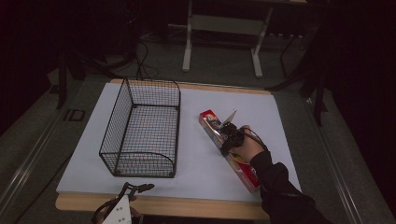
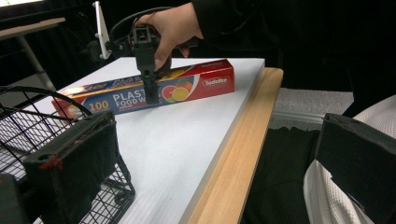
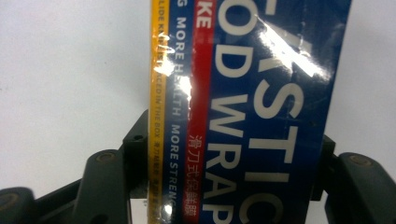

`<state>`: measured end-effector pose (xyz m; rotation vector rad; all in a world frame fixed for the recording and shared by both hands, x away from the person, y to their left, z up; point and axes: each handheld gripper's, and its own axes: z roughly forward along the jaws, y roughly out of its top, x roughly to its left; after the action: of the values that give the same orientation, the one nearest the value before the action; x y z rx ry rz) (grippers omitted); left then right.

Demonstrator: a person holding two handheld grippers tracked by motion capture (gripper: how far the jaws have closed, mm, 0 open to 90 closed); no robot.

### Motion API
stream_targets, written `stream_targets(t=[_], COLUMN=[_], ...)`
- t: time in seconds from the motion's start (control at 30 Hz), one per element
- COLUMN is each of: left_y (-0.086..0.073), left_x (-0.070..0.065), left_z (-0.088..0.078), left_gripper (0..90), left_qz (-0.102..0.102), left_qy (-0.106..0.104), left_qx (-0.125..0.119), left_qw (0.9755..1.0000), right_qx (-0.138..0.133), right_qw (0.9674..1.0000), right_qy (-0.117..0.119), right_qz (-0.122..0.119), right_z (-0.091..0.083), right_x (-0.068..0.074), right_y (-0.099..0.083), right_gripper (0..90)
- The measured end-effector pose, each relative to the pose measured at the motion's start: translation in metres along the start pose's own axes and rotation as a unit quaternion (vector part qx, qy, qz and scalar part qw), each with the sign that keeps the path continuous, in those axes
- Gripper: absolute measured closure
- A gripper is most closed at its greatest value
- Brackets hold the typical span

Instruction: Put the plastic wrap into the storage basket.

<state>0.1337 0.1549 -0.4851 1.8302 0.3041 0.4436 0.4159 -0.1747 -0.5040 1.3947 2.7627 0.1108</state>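
**A:** Start at the left. What is your left gripper [image 1: 125, 205] doing?

**B:** It hangs off the near edge of the counter [image 1: 196, 179], just in front of the wire basket [image 1: 140, 128]. In its own view my jaws stand wide apart with nothing between them, one black pad low beside the basket's rim. I judge it is parked there to leave the middle free.

**A:** And the basket itself?

**B:** Black mesh, open at the top, empty as far as I can see, sitting on the left half of the white sheet. It looks like the likely place for the box, though that is my guess.

**A:** Moving right, then?

**B:** The plastic wrap box [image 1: 227, 148] lies flat on the counter to the right of the basket, apart from it, running diagonally from far-left to near-right. My right gripper [image 1: 230, 140] comes down over its middle, my right hand [image 1: 247, 148] behind it. In the right gripper view the jaws stand on either side of the box's long edges, close against them; I read that as a grip across the narrow width, so the long box balances.

**A:** How does the box look?

**B:** Long and slim, glossy, blue face with white lettering, red and yellow bands, citrus pictures and red ends.
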Motion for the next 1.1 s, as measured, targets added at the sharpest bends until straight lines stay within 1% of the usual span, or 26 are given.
stream_targets(t=[0.03,0.1,0.17,0.23,0.3,0.43,0.53,0.83,0.9,1.0,1.1], left_y=[0.000,0.000,0.000,0.000,0.000,0.000,0.000,0.000,0.000,0.000,0.000], left_x=[0.000,0.000,0.000,0.000,0.000,0.000,0.000,0.000,0.000,0.000,0.000], left_z=[0.000,0.001,0.001,0.000,0.001,0.001,0.001,0.001,0.001,0.001,0.001], left_gripper=[0.0,0.0,0.0,0.0,0.0,0.0,0.0,0.0,0.0,0.0,0.0], left_qz=[-0.001,0.000,0.001,0.000,0.001,0.002,0.001,0.002,0.002,0.003,0.003], left_qy=[-0.001,-0.002,-0.002,-0.001,-0.001,-0.002,-0.001,-0.001,0.000,-0.001,-0.001], left_qx=[0.001,0.002,0.001,0.001,0.002,0.003,0.003,0.002,0.002,0.003,0.002], left_qw=[1.0000,1.0000,1.0000,1.0000,1.0000,1.0000,1.0000,1.0000,1.0000,1.0000,1.0000], right_qx=[0.001,-0.004,-0.018,-0.035,-0.047,-0.064,-0.074,-0.115,-0.121,-0.131,-0.141], right_qw=[1.0000,1.0000,0.9998,0.9993,0.9987,0.9977,0.9969,0.9926,0.9920,0.9907,0.9893], right_qy=[-0.006,-0.008,-0.002,-0.004,-0.006,-0.004,-0.012,-0.016,-0.022,-0.020,-0.027], right_qz=[-0.001,-0.001,0.003,0.010,0.017,0.023,0.024,0.033,0.029,0.029,0.026], right_z=[-0.001,-0.004,-0.010,-0.018,-0.025,-0.039,-0.049,-0.079,-0.086,-0.095,-0.106], right_x=[0.000,0.000,-0.002,-0.003,-0.004,-0.004,-0.002,0.002,0.005,0.007,0.012], right_y=[0.000,0.000,0.000,0.000,0.001,0.002,0.003,0.007,0.008,0.011,0.015], right_gripper=[39.9,39.9,39.9,39.9,39.9,39.9,39.9,40.0,40.0,40.0,40.0])
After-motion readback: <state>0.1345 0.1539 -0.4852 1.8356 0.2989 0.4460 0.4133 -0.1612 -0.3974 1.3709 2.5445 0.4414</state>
